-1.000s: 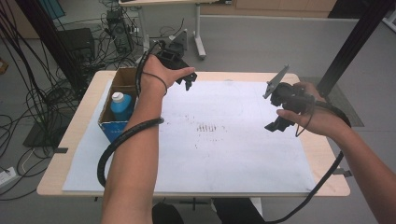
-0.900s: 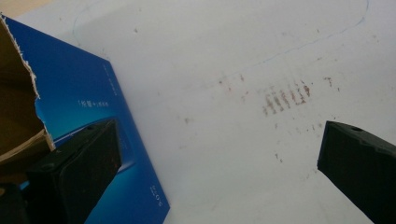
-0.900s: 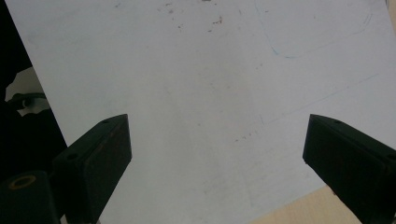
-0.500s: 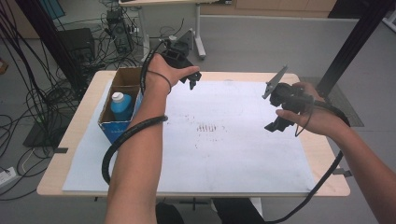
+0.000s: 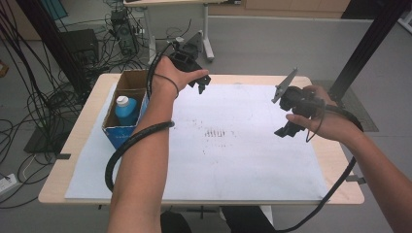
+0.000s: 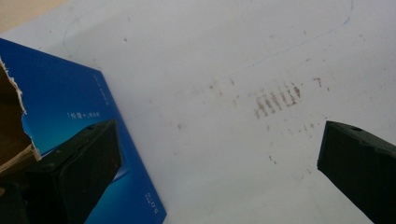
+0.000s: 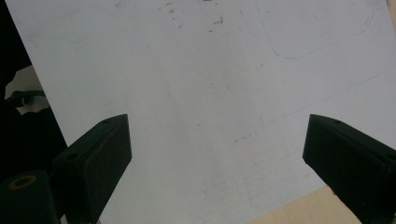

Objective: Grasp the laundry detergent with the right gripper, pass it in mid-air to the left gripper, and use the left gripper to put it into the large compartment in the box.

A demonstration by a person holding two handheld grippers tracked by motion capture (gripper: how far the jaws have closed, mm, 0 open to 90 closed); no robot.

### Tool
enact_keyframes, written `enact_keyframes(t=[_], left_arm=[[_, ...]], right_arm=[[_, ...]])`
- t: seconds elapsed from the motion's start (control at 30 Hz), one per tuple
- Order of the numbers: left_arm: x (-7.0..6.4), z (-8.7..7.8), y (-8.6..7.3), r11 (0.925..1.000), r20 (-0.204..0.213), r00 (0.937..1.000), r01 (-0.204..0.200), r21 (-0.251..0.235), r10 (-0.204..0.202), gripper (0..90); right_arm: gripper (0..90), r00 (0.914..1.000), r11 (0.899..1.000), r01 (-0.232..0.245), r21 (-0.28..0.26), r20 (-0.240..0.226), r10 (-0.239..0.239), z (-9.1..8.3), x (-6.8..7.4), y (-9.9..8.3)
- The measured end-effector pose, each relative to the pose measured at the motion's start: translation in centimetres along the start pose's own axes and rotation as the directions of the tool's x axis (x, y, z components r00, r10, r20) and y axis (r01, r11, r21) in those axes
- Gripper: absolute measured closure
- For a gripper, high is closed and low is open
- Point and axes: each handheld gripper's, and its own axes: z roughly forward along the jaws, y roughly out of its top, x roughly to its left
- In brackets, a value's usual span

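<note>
I count one open blue-sided cardboard box [image 5: 127, 109] at nine o'clock on my bench [image 5: 335, 160], one blue plastic bottle with a white cap [image 5: 126, 109] standing inside it, one white paper sheet [image 5: 233, 145] over the benchtop, and my two black claws.

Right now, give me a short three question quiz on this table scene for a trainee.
1. True or false: the left gripper is clamped on the blue bottle.
2. Where does the blue bottle stand? A) on the white sheet B) inside the open box C) on the floor
3. Fill in: the jaws of the right gripper are spread wide with ____ between them.

Key
1. False. The left gripper is held in the air past the box's far corner, jaws wide apart, holding nothing.
2. B. The bottle stands upright in the box at the table's left side.
3. Nothing; the right gripper view shows just the white sheet beyond them.
</note>
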Motion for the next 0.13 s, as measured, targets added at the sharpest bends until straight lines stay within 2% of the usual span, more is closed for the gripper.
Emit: enact_keyframes(t=[0.13], left_arm=[[0.11,-0.02,-0.10,1.0000,0.000,1.0000,0.005,-0.004,-0.005,0.3]], right_arm=[[8.0,1.0000,1.000,0.000,0.005,0.001,0.000,0.05,0.07,0.01]])
